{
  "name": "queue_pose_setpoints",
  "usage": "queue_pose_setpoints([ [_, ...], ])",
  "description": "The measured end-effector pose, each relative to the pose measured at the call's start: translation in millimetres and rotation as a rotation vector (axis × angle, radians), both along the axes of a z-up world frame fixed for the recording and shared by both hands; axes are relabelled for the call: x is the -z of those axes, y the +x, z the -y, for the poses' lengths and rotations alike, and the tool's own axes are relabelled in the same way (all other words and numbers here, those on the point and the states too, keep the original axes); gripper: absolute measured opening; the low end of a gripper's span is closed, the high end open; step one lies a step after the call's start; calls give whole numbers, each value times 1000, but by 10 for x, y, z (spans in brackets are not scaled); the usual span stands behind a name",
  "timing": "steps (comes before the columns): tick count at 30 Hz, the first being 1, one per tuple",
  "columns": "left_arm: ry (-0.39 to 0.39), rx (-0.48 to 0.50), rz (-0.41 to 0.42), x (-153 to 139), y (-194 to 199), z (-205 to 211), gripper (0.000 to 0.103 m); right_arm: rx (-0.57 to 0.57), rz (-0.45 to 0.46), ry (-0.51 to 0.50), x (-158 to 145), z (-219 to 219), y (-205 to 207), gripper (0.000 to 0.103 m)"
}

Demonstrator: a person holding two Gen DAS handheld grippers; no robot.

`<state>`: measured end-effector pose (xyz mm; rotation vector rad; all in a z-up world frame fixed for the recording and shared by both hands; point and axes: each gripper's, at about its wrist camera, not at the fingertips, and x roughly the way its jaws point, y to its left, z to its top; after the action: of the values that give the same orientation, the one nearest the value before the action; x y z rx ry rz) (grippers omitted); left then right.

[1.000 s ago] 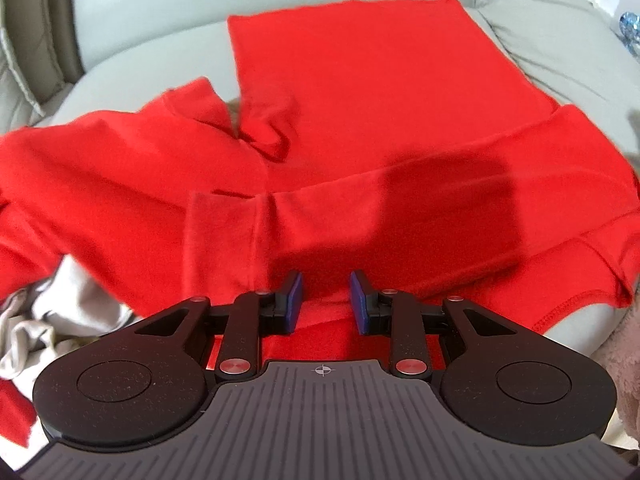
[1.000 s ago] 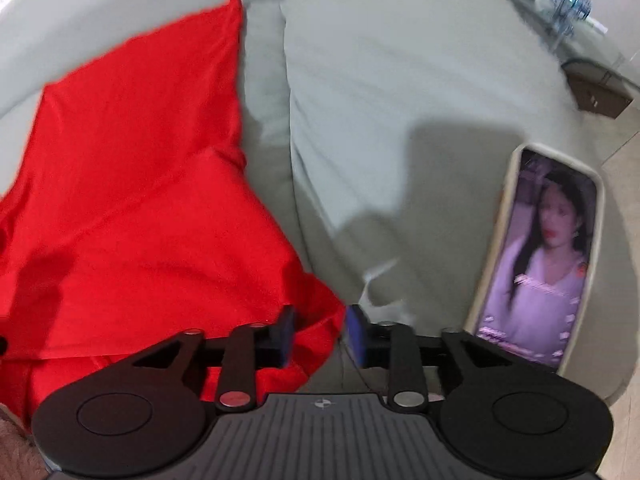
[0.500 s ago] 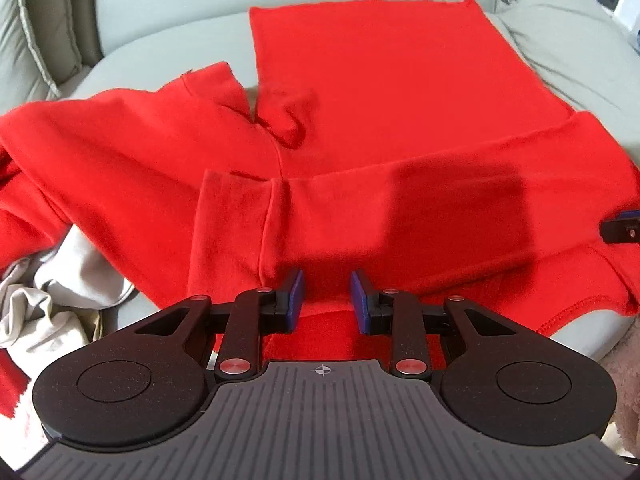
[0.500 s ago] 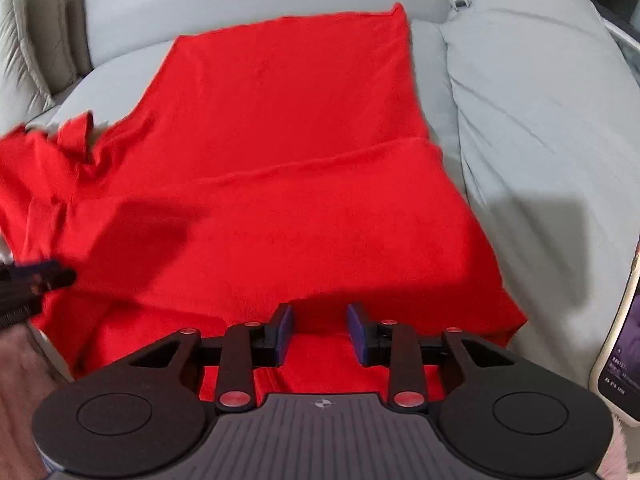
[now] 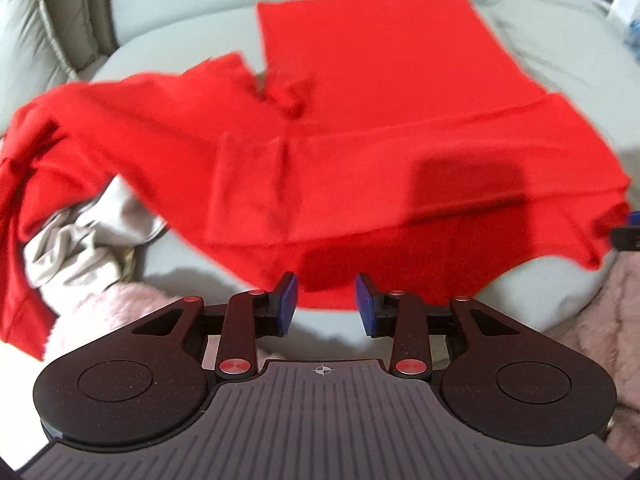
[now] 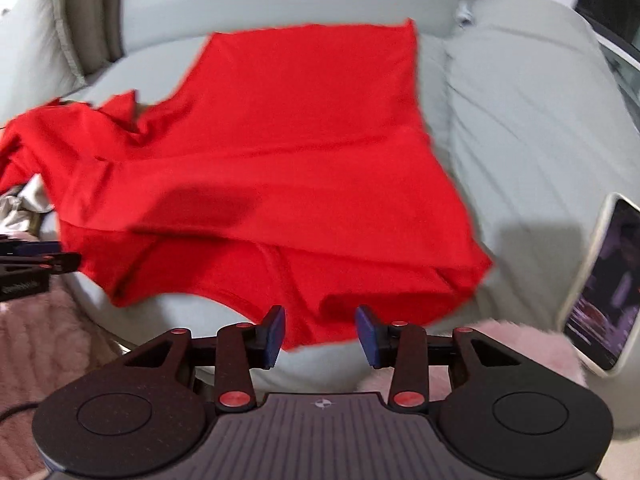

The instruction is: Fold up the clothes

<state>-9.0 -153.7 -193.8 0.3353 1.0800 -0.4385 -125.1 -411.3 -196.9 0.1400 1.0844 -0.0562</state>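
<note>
Both hand-held grippers, left (image 5: 326,306) and right (image 6: 320,334), had just eased open, empty, at the near hem of the red garment (image 5: 360,152) spread on the sofa (image 6: 520,120); each should pinch that hem evenly before folding.

Garment on sofa cushion.
The garment (image 6: 304,160) lies spread on the sofa cushion (image 6: 520,120); a phone (image 6: 604,292) lies right of the garment, crumpled cloth (image 5: 84,240) left.

A grey sofa (image 6: 520,128) carries a spread red garment (image 6: 288,168), a crumpled beige cloth (image 5: 80,240) and a lit phone (image 6: 604,292).
</note>
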Motion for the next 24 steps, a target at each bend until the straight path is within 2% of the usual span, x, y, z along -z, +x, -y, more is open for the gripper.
queue_pose_setpoints([
  [3, -3, 87, 23, 69, -55, 224, 38, -26, 24, -2, 3, -98, 108, 38],
  [6, 68, 119, -5, 244, -68, 340, 39, -21, -18, -2, 138, -165, 215, 39],
  [8, 87, 113, -30, 244, -56, 346, 39, -10, -42, -18, 199, -180, 183, 41],
  [11, 100, 65, -120, 189, -29, 234, 39, -1, -105, -8, 147, -183, 130, 40],
  [13, 35, 20, -139, 69, -21, 35, 40, 8, -92, 40, 11, -171, 47, 41],
  [16, -52, -56, -119, -97, 58, -200, 44, -1, -38, 78, -190, -218, 2, 41],
  [20, -237, -220, -59, -383, 299, -675, 45, -36, 11, 89, -396, -353, 54, 43],
  [24, -418, -380, -10, -602, 632, -1297, 46, -81, 65, 92, -605, -549, 162, 49],
])
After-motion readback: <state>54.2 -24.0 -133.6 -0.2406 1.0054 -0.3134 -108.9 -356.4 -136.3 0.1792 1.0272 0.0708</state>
